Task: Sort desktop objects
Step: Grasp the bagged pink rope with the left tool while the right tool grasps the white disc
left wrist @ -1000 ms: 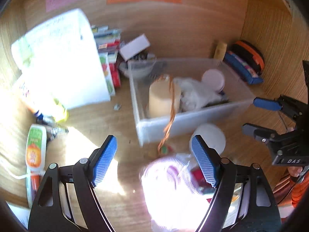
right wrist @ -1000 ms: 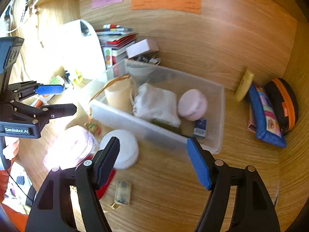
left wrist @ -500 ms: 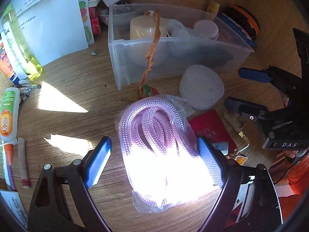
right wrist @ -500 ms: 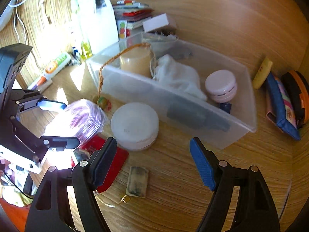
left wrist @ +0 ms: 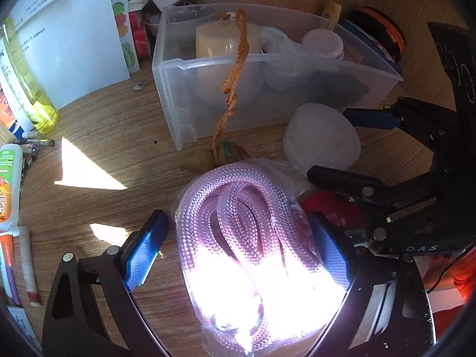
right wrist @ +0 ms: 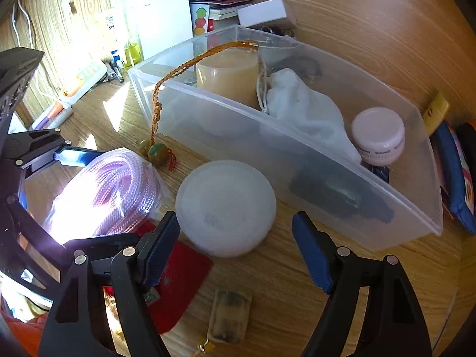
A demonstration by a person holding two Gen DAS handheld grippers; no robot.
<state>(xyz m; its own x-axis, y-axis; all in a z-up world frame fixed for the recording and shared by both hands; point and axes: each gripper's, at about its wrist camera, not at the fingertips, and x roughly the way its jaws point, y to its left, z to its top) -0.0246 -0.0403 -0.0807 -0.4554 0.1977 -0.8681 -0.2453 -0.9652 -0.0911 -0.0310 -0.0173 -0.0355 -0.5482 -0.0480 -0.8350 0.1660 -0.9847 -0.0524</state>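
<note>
A pink braided rope in a clear bag lies on the wooden desk, sunlit; it also shows in the right wrist view. My left gripper is open and straddles the bag, one finger on each side. My right gripper is open, low over the desk, just in front of a round white lidded tub. The clear plastic bin behind holds a tan jar, a white cloth pouch, a pink jar and dark items. An orange cord with beads hangs over the bin's wall.
A red pouch and a small grey sachet lie by my right gripper. Bottles, tubes and pens line the left edge. A white sheet, books and a box stand behind. A blue-orange case sits right of the bin.
Both grippers have moved down and closer to the desk. My left gripper now has its fingers on either side of the rope bag; my right has closed in on the white tub.
</note>
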